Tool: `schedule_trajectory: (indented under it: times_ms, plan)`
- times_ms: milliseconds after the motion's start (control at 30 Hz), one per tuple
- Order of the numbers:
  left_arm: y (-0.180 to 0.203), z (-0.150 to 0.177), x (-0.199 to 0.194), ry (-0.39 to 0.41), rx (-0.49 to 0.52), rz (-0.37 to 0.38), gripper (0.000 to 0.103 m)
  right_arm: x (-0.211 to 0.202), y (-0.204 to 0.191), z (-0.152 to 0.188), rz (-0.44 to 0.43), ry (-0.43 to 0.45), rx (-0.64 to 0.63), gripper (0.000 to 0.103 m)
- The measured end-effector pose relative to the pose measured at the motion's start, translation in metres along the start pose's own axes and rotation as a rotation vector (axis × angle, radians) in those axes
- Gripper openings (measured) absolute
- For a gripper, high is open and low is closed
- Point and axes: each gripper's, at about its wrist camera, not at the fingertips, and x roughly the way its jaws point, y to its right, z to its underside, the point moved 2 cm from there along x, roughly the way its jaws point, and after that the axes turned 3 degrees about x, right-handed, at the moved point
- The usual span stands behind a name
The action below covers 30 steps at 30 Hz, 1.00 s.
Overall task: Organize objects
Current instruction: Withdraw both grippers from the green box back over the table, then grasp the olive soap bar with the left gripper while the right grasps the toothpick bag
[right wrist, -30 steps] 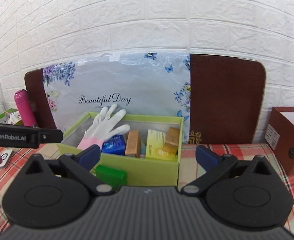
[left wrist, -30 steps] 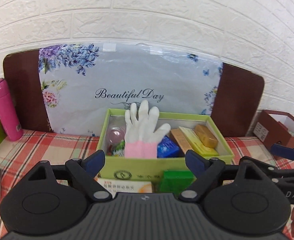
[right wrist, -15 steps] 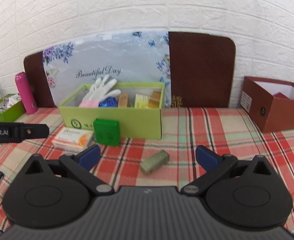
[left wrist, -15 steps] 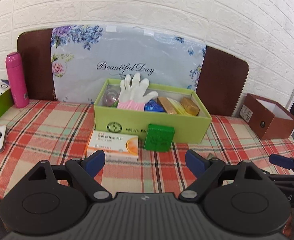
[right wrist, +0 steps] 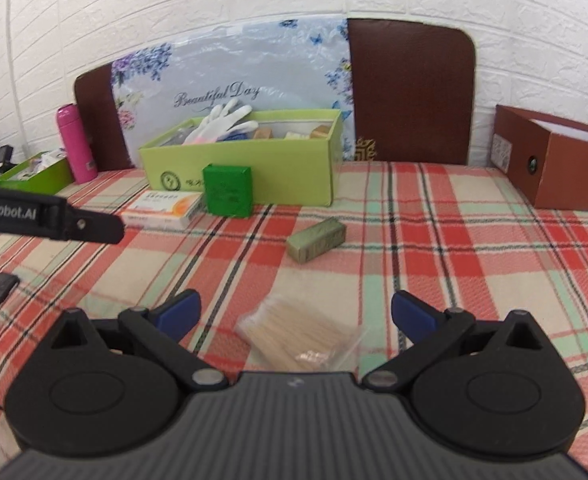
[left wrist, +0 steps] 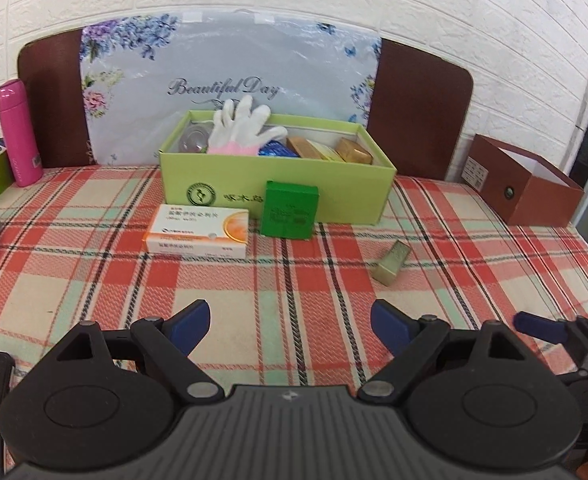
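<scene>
Clearly both the left tongs and the right tongs gape empty over the tabletop, and the slippery bag of cotton swabs lying between the right fingertips could crumple or slide from a shallow pinch.

Left gripper: I hold it low and level, jaws spread wide, nothing between the fingers. Right gripper: same attitude, jaws wide apart, empty, alongside the left.
</scene>
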Motion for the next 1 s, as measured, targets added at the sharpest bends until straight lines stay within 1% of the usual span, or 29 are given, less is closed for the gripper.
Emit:
schedule_trajectory:
  times_ms: [133,200,267,333,400,433,467,500,567,600,633,700,733,767,867,933,1000]
  plan:
    - [0.004,0.008,0.001,-0.010,0.032,0.029,0.090,0.012,-0.002,0.011,-0.039,-0.023,-0.064,0.103]
    - [0.003,0.011,0.002,-0.019,0.036,0.049,0.090,0.019,-0.004,0.014,-0.080,-0.025,-0.124,0.103]
    - [0.002,0.012,0.003,-0.026,0.033,0.052,0.090,0.029,-0.006,0.017,-0.112,-0.034,-0.195,0.103]
    - [0.001,0.012,0.004,-0.031,0.029,0.046,0.090,0.040,-0.005,0.018,-0.145,-0.059,-0.245,0.103]
    - [0.001,0.012,0.004,-0.032,0.028,0.045,0.090,0.054,0.001,0.018,-0.179,-0.102,-0.258,0.103]
    - [0.001,0.012,0.004,-0.033,0.030,0.045,0.090,0.059,0.006,0.018,-0.176,-0.118,-0.246,0.099]
    - [0.001,0.013,0.005,-0.035,0.033,0.043,0.090,0.063,0.010,0.017,-0.172,-0.133,-0.227,0.088]
    - [0.002,0.012,0.006,-0.036,0.038,0.041,0.090,0.065,0.016,0.017,-0.172,-0.146,-0.199,0.083]
    - [0.004,0.012,0.008,-0.038,0.043,0.039,0.090,0.061,0.025,0.017,-0.160,-0.139,-0.137,0.064]
    - [0.005,0.011,0.011,-0.040,0.043,0.041,0.090,0.057,0.028,0.017,-0.155,-0.138,-0.111,0.060]
    - [0.007,0.009,0.013,-0.043,0.046,0.045,0.090,0.053,0.031,0.018,-0.146,-0.138,-0.088,0.054]
    - [0.013,0.007,0.019,-0.041,0.059,0.061,0.090,0.045,0.032,0.021,-0.099,-0.146,-0.045,0.044]
    - [0.018,0.005,0.022,-0.038,0.071,0.071,0.090,0.041,0.032,0.023,-0.081,-0.144,-0.030,0.038]
    - [0.023,0.003,0.026,-0.035,0.086,0.080,0.090,0.037,0.031,0.025,-0.055,-0.147,-0.010,0.035]
    - [0.037,-0.003,0.042,-0.026,0.133,0.103,0.090,0.024,0.027,0.031,0.004,-0.131,0.027,0.031]
    - [0.045,-0.008,0.054,-0.022,0.146,0.103,0.090,0.017,0.027,0.036,0.021,-0.117,0.056,0.031]
    - [0.053,-0.014,0.068,-0.019,0.157,0.120,0.089,0.011,0.027,0.040,0.027,-0.109,0.081,0.030]
